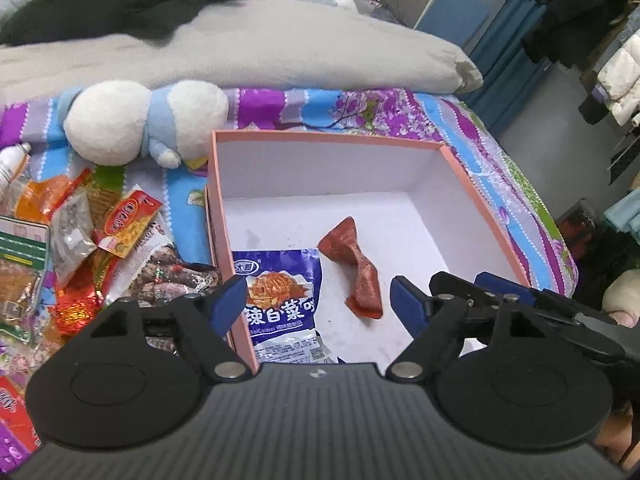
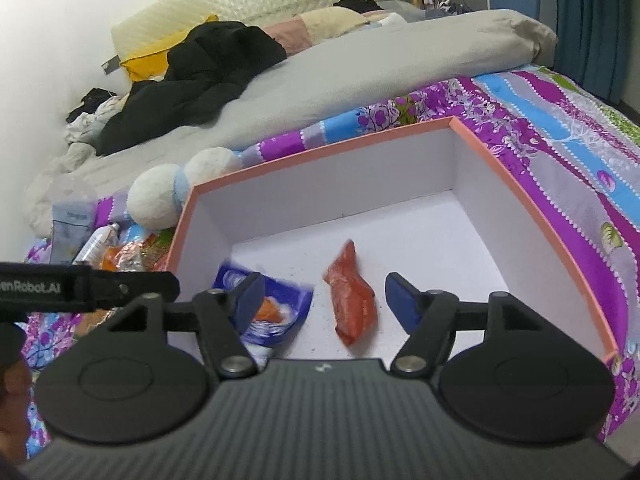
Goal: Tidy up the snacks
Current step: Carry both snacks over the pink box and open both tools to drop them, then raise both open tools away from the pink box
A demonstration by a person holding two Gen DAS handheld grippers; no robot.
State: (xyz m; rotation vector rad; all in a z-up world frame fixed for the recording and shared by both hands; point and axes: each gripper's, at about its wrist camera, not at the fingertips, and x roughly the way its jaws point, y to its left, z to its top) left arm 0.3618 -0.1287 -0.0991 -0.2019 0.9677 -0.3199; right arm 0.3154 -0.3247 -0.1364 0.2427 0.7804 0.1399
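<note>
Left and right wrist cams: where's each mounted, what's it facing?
Left wrist: on the left gripper, angled down into the pink box, snack pile at left; right gripper intrudes.
Right wrist: on the right gripper, over the same box; a hand at left edge.
Shared: blue packet, red packet, plush toy.

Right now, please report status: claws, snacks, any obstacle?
Both claws open, empty: left claw, right claw. Blue packet and red packet lie in pink box. Snack pile waits outside. Nothing blocking.

The left gripper [image 1: 320, 304] hides the blue packet's [image 1: 285, 304] lower edge. The snack pile [image 1: 80, 248] runs off-frame; the red packet [image 2: 352, 304] is blurred.
</note>
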